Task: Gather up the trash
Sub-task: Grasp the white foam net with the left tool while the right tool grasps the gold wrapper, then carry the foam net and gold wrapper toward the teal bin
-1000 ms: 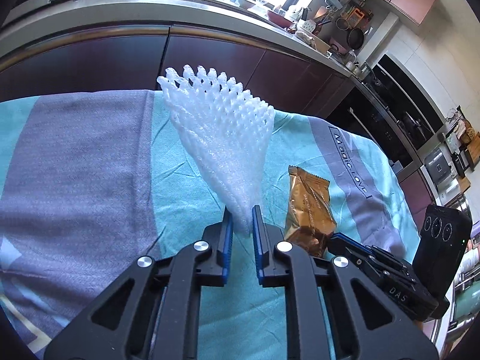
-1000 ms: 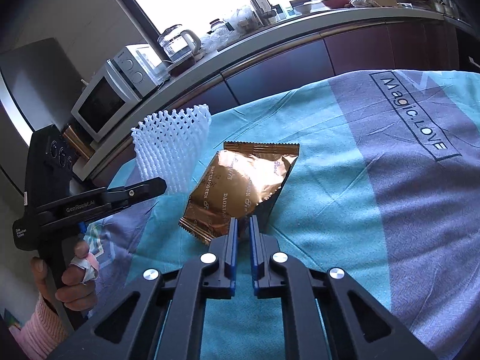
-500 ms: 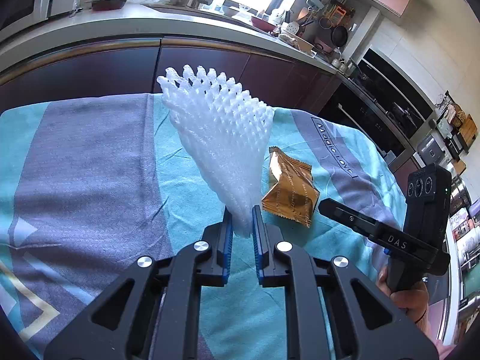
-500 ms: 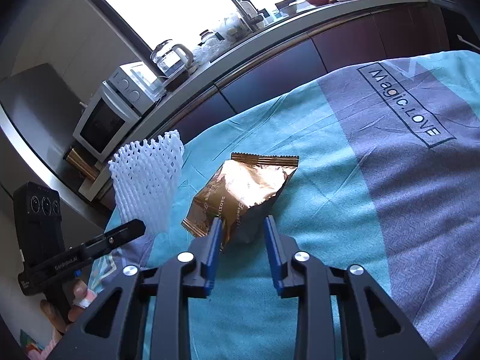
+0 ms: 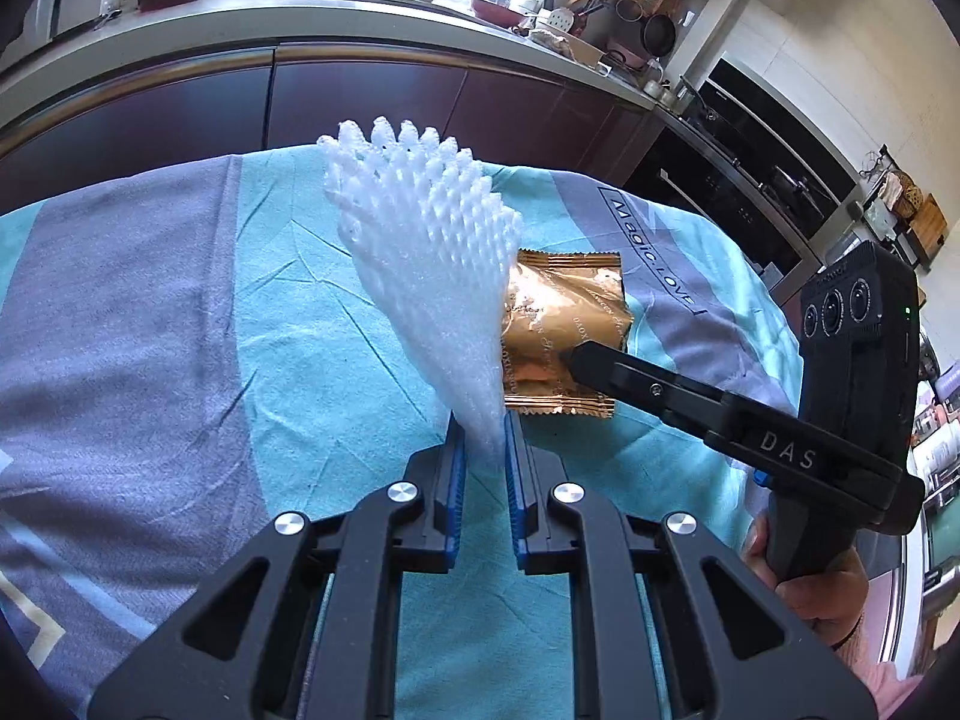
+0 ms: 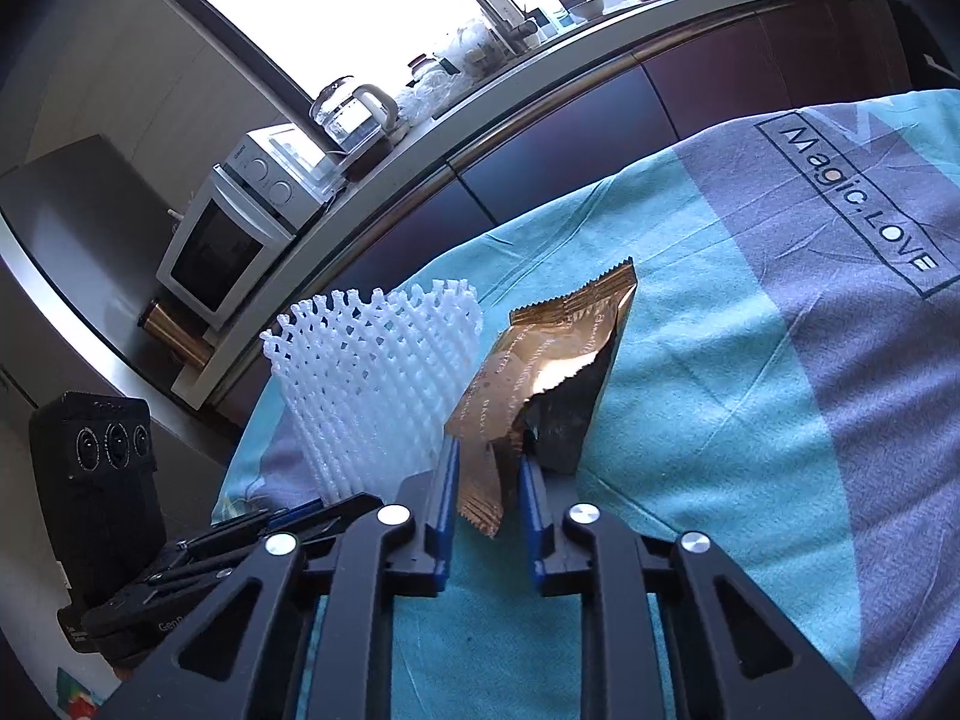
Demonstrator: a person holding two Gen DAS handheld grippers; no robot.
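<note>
1. Covering the whole table is a teal and grey cloth (image 5: pixel 180 312), and I can't spot any loose trash left on it, at least in these two views.
2. White foam fruit net (image 5: pixel 432 276): left gripper (image 5: pixel 480 438) has its jaws pinched nearly together on the net's narrow end, with the rest fanning up off the cloth.
3. Gold snack wrapper (image 6: pixel 540 372): right gripper (image 6: pixel 486 468) just closed in on it, and the wrapper's pinched between the pads, standing up.
4. So both pieces look grabbed. No bin or bag anywhere in view, so dumping them is what's left, I'd say.
</note>
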